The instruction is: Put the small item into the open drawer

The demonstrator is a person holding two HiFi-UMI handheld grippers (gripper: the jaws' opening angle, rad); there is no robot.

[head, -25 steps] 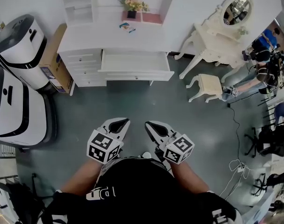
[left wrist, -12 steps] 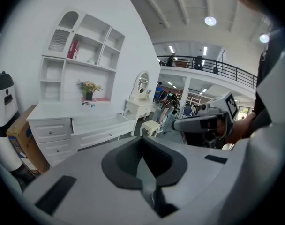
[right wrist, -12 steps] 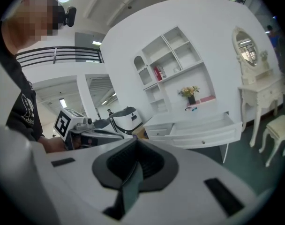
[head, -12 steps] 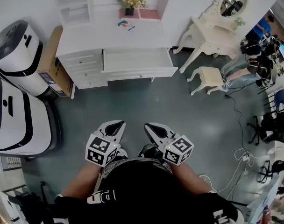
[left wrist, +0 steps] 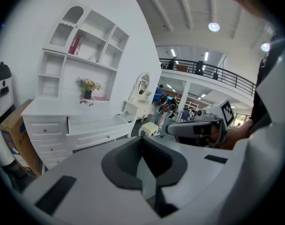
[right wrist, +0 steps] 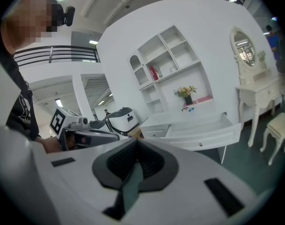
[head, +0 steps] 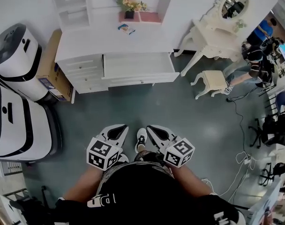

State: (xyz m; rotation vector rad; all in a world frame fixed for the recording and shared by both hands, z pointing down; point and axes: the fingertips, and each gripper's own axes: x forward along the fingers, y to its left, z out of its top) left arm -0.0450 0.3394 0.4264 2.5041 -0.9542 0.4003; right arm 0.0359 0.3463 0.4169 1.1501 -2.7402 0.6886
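Note:
A small blue and white item (head: pixel 127 28) lies on top of the white dresser (head: pixel 81 36), in front of a flower pot (head: pixel 129 4). Below it the wide drawer (head: pixel 138 63) stands pulled open. The item (right wrist: pixel 189 108) and the open drawer (right wrist: pixel 206 125) also show far off in the right gripper view. Both grippers hang close to the person's body, well short of the dresser. My left gripper (head: pixel 123 127) is shut with nothing in it, and so is my right gripper (head: pixel 150 127). The left gripper view shows the drawer (left wrist: pixel 100 128) ahead of the meeting jaws.
Two large white machines (head: pixel 16 50) and a cardboard box (head: pixel 51 64) stand left of the dresser. A white vanity table with mirror (head: pixel 222 25) and a stool (head: pixel 212 82) stand to its right. Cables (head: pixel 236 165) lie on the grey floor. The person's shoe (head: pixel 141 138) shows between the grippers.
The person has taken a step, and a shoe now shows between the grippers. Both grippers stay shut, side by side near the body.

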